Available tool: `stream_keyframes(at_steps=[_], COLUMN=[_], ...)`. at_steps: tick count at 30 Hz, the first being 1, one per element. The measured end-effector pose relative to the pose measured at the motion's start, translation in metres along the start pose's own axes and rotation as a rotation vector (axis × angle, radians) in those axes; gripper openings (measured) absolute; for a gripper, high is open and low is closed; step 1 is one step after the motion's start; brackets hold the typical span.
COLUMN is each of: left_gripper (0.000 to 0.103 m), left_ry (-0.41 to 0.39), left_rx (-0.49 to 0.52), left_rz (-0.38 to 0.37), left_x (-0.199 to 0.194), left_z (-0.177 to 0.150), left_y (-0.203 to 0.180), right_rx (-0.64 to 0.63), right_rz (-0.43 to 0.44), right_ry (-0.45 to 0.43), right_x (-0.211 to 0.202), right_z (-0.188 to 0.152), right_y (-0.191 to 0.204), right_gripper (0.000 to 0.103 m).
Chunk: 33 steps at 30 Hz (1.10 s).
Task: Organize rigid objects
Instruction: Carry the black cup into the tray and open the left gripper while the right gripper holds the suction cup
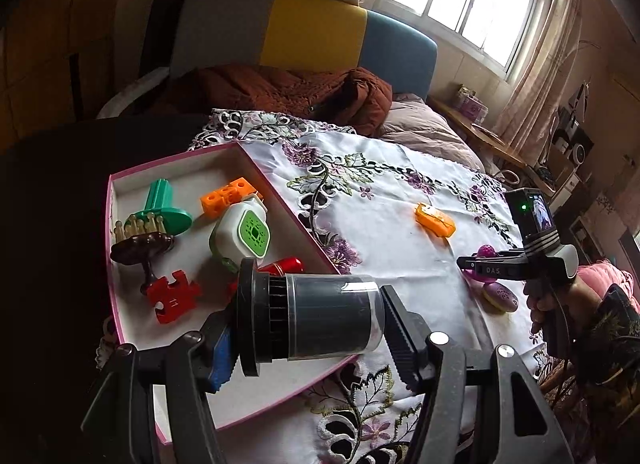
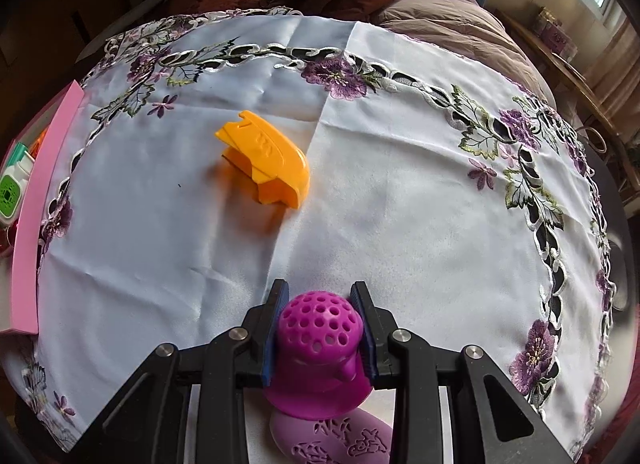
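The left claw (image 1: 308,324) grips a dark cylinder (image 1: 320,318) lying crosswise between its pads, the flanged end toward the blue pad on the left and the clear-rimmed end against the black pad on the right; the jaws stand about half open around it. The cylinder hangs over the near corner of a pink-edged box (image 1: 120,248) that sits at the left of the tabletop on a white embroidered cloth (image 1: 392,200). Inside the box lie a green stand-shaped piece (image 1: 164,204), an orange block with holes (image 1: 226,194), a white and green case (image 1: 240,236), a dark brown brush with pale pegs (image 1: 140,240), a red puzzle piece (image 1: 172,300) and a red cylinder (image 1: 286,266) partly hidden behind the held object. On the open cloth, well apart from the box, lies an orange plastic piece (image 2: 266,162). The right claw (image 2: 319,324), held by a hand (image 1: 544,304), is closed narrowly on a magenta perforated dome-shaped piece (image 2: 318,348), its pads pressing both sides of the dome. Just below it on the cloth rests a flat purple patterned oval (image 2: 340,442); whether the two touch I cannot tell.
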<state>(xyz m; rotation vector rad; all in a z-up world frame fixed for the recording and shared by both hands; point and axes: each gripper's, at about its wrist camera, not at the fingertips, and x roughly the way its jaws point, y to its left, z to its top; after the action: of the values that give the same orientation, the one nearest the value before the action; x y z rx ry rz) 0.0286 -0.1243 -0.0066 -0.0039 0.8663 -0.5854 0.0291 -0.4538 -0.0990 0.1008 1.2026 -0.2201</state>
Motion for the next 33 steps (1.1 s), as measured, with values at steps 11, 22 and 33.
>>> stream_keyframes(at_steps=[11, 22, 33], left_gripper=[0.064, 0.064, 0.064], left_ry=[0.000, -0.037, 0.037], left_rx=[-0.055, -0.206, -0.205], left_rz=[0.018, 0.064, 0.023], left_x=[-0.007, -0.049, -0.030], left_z=[-0.002, -0.014, -0.032], left_y=[0.023, 0.097, 0.092], right_rx=[-0.022, -0.037, -0.042], right_rz=[-0.013, -0.025, -0.028], right_ry=[-0.007, -0.013, -0.016], right_x=[-0.001, -0.001, -0.002], right_z=[0.000, -0.002, -0.002], right_y=[0.002, 0.005, 0.005], right_gripper=[0.032, 0.032, 0.032])
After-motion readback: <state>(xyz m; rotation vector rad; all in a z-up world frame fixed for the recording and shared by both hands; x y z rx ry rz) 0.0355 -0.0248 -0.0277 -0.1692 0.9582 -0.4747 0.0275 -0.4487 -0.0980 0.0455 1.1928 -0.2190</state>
